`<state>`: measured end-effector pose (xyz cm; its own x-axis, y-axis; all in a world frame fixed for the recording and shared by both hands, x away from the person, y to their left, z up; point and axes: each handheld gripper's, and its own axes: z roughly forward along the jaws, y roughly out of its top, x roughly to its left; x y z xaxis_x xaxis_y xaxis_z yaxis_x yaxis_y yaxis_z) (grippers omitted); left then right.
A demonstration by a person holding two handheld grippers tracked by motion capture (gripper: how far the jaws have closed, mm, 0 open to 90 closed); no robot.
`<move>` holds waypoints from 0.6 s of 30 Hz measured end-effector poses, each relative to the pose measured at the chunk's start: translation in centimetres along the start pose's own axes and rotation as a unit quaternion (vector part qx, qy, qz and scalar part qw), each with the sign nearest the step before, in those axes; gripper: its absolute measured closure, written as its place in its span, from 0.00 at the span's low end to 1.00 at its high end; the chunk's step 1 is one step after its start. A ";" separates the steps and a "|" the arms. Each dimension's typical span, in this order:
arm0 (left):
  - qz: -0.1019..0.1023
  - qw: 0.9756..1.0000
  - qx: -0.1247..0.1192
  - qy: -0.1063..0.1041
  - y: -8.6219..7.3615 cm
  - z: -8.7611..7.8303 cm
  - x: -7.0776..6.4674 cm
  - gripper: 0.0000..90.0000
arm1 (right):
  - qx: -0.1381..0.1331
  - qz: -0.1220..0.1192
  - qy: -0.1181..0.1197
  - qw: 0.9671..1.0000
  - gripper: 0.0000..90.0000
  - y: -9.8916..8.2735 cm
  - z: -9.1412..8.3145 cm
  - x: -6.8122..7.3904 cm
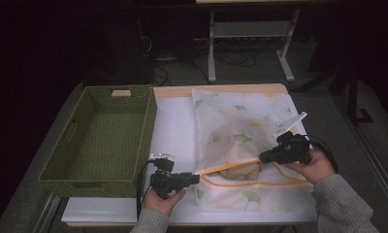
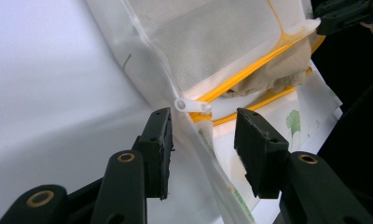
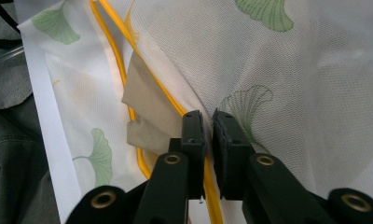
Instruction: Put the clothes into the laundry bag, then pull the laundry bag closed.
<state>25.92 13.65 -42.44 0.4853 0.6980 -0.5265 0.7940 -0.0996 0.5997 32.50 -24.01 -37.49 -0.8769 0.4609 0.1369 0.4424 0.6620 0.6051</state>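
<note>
A white mesh bag (image 1: 240, 121) printed with green leaves lies flat on the table, its yellow zip (image 1: 231, 166) partly undone. A beige cloth (image 1: 245, 171) sits inside the gap; it shows too in the left gripper view (image 2: 278, 70) and the right gripper view (image 3: 147, 116). My left gripper (image 1: 197, 178) is at the bag's near-left corner, open. The bag's edge runs between its jaws, and the white zip pull (image 2: 187, 104) lies just past the fingertips. My right gripper (image 1: 262, 156) is shut on the upper zip edge (image 3: 175, 100) and holds it raised.
A green woven basket (image 1: 146, 131) stands empty on the left of the table, close to my left hand. A white cover (image 1: 175, 126) lies bare between basket and bag. A white tag (image 1: 289, 122) sticks up behind my right gripper. The near table edge is just behind both hands.
</note>
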 end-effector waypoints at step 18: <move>-0.011 1.000 0.009 0.010 -0.5 -0.4 0.9 0.59 | -0.011 -0.019 -0.011 1.000 0.77 2.5 -0.7 1.2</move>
<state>25.79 14.56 -42.99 0.4609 0.7147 -0.5261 0.8105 -0.0974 0.5776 32.45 -22.22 -35.26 -0.8881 0.4495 0.0960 0.4049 0.6663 0.6262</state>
